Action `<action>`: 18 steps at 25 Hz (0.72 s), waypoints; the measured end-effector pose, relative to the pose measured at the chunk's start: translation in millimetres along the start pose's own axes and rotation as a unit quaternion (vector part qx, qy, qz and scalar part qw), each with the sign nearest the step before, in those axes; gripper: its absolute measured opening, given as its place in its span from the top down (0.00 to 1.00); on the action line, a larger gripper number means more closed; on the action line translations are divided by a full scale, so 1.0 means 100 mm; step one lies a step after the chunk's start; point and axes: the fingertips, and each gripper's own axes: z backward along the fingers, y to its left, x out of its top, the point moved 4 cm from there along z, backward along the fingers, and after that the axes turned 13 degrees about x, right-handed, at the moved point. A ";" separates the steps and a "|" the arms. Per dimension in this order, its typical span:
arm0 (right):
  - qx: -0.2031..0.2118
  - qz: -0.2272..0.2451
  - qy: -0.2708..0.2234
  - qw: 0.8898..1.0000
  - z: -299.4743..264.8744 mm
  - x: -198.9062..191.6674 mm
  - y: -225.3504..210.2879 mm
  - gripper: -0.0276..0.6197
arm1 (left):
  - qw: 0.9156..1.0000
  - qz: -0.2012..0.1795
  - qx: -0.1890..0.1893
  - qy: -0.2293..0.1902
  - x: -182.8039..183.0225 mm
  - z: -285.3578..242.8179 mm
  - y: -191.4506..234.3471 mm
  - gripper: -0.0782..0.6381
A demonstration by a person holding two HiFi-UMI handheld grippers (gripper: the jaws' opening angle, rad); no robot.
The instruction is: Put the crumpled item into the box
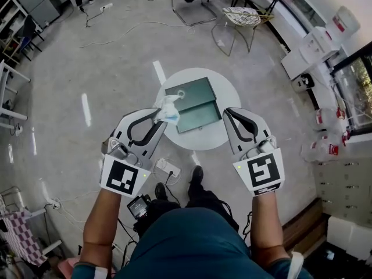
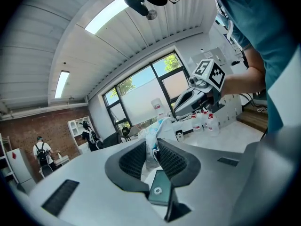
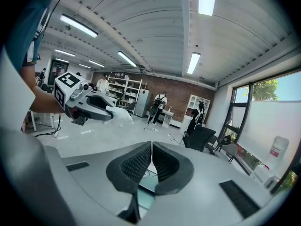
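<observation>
A dark green box [image 1: 200, 116] lies on the round white table [image 1: 224, 135], its flat lid part [image 1: 195, 90] beside it at the far side. My left gripper [image 1: 158, 114] is shut on the crumpled white-and-blue item [image 1: 170, 108], held above the table's left edge next to the box. In the left gripper view the crumpled item [image 2: 153, 142] is pinched between the ribbed pads [image 2: 133, 160], and the box [image 2: 160, 188] shows below the jaws. My right gripper [image 1: 228, 113] hovers over the table's right edge. Its jaws [image 3: 152, 149] are shut with nothing between them.
A power strip [image 1: 167, 167] and cable lie on the floor by the person's feet. Chairs [image 1: 241, 21] stand beyond the table. White cabinets and bottles [image 1: 325, 121] line the right wall. In the right gripper view people stand by shelves [image 3: 160, 102] in the distance.
</observation>
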 end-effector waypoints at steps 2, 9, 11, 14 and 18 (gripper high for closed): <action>0.005 -0.007 0.005 1.000 -0.06 -0.11 -0.06 0.90 | 1.000 0.005 -0.004 0.009 -0.10 -0.12 -0.05 0.77; 0.011 -0.035 0.027 0.999 -0.21 -0.58 -0.33 0.90 | 0.999 0.022 -0.023 0.038 -0.48 -0.60 -0.25 0.77; 0.011 -0.045 0.034 0.998 -0.24 -0.77 -0.42 0.90 | 0.998 0.029 -0.029 0.048 -0.62 -0.77 -0.34 0.77; 0.012 -0.060 0.044 0.997 -0.32 -1.01 -0.44 0.90 | 0.996 0.040 -0.039 0.067 -0.89 -0.91 -0.47 0.77; 0.014 -0.077 0.052 0.996 -0.44 -1.23 -0.39 0.90 | 0.993 0.054 -0.051 0.088 -1.25 -1.00 -0.61 0.77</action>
